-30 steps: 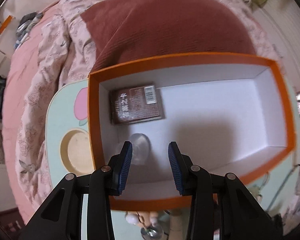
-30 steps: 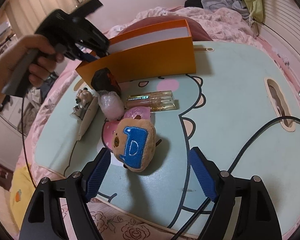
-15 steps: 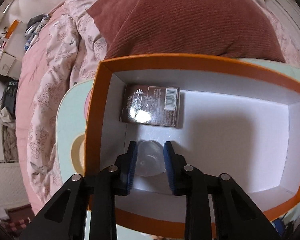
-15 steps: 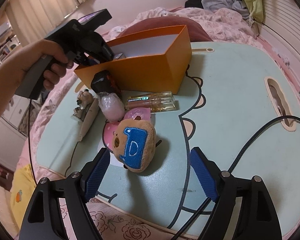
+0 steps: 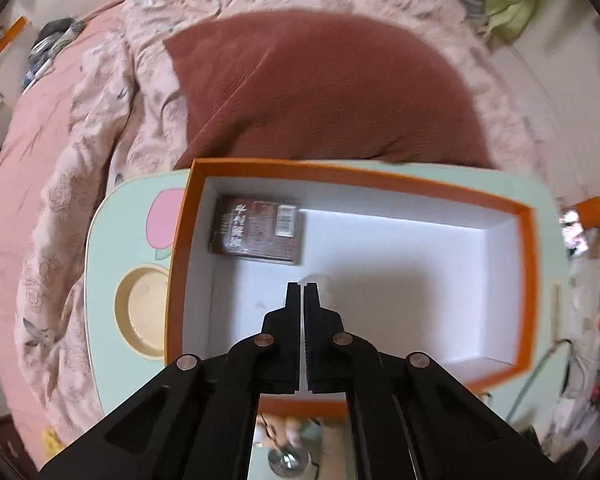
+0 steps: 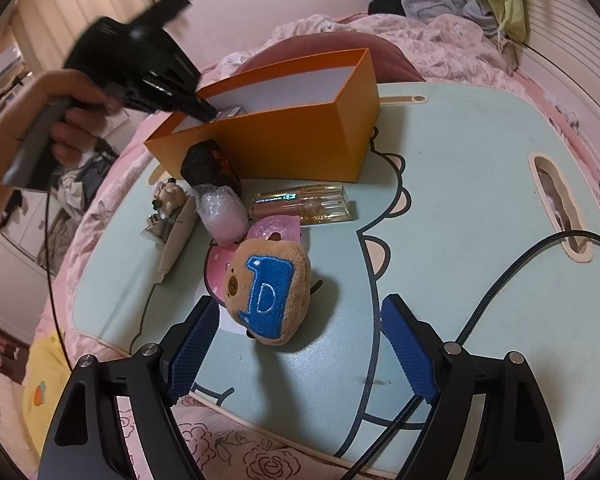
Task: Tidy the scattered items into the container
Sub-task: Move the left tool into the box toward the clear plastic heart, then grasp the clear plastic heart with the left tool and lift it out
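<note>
The orange box (image 5: 528,280) with a white inside stands on the mint table, and a brown packet (image 5: 256,228) lies in its far left corner. My left gripper (image 5: 302,290) hangs over the box with its jaws shut. A small pale bit shows at its tips; whether it is pinched I cannot tell. From the right wrist view the left gripper (image 6: 210,114) sits over the near wall of the orange box (image 6: 300,140). My right gripper (image 6: 300,300) stands open just behind a brown plush bear (image 6: 268,292) with a blue patch, not touching it.
In front of the box lie a black object (image 6: 210,164), a bubble-wrapped pink item (image 6: 220,216), a clear lip-gloss case (image 6: 304,204), a pink round piece (image 6: 274,230) and a small figurine (image 6: 168,200). A black cable (image 6: 492,296) crosses the table's right side. A maroon pillow (image 5: 320,88) lies behind the box.
The left jaws have closed fully and the gripper has risen above the box floor. The clear round piece that sat between its fingers is no longer seen. The right gripper has not moved.
</note>
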Demonstrator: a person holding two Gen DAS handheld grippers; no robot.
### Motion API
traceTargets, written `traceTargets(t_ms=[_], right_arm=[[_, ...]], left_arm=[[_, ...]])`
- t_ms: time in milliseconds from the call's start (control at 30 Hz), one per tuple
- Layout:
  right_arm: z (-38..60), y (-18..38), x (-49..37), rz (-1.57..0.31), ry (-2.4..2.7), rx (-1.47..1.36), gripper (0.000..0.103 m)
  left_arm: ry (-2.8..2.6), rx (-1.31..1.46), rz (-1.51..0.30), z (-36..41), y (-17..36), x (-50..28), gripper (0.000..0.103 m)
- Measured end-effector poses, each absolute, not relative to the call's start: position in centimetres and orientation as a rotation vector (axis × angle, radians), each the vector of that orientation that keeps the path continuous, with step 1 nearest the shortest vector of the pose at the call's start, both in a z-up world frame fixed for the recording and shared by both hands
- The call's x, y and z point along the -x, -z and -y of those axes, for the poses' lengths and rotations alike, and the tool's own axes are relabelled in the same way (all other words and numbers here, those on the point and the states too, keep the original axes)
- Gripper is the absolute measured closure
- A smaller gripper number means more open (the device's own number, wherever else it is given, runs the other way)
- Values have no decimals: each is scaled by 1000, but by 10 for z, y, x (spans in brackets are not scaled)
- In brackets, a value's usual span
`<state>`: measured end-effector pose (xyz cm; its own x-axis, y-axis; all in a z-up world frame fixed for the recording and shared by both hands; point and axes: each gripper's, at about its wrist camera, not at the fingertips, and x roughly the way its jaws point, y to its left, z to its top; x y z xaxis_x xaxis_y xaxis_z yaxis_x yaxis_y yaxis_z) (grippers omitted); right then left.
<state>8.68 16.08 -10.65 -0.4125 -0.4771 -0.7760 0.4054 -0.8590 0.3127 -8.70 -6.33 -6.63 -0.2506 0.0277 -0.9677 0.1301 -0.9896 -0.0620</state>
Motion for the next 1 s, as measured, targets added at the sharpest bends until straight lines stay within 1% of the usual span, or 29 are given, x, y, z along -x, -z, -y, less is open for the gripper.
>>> traceTargets(t_ms=[100,133,167,233,267,300,367,433,600,633,667,800,900,1000], right_arm=[[-161,106,-87,101,2272,-1282,19],[-161,106,-87,101,2272,-1282,19],[-161,106,-87,100,2272,-1282,19],[-160,106,-87,97,2273,-1283,19],[-161,106,-87,95,2273,-1284,19],[-161,106,-87,96,2273,-1284,19],[-161,106,-87,101,2271,-1283,19],[-160,106,-87,100,2272,-1283,19],[-161,107,-87,100,2271,-1284,19],[-160,107,-87,100,2270,-1284,19],[-160,106,-87,100,2271,-1283,19],[-161,107,-86,104,2271,-1282,19],[-161,107,-86,103,2270,-1281,19],[-161,107,-87,102,2271,-1282,19]], left_arm=[[2432,-1846,-147,60,58,79,101],[2423,-1858,-141,64,61,82,98],[2412,-1890,-154,65,66,84,88],[2407,-1920,-198,64,73,83,77],[2405,-1922,-212,63,77,84,73],[2399,-1923,-207,61,82,85,71],[2379,-1930,-195,54,89,87,62],[2358,-1957,-188,48,96,92,57],[2330,-1978,-152,34,113,103,57],[2332,-1961,-154,34,116,103,58],[2336,-1941,-161,37,116,103,64],[2354,-1938,-203,42,115,101,64],[2387,-1912,-241,48,106,96,64],[2469,-1858,-264,50,83,85,64]])
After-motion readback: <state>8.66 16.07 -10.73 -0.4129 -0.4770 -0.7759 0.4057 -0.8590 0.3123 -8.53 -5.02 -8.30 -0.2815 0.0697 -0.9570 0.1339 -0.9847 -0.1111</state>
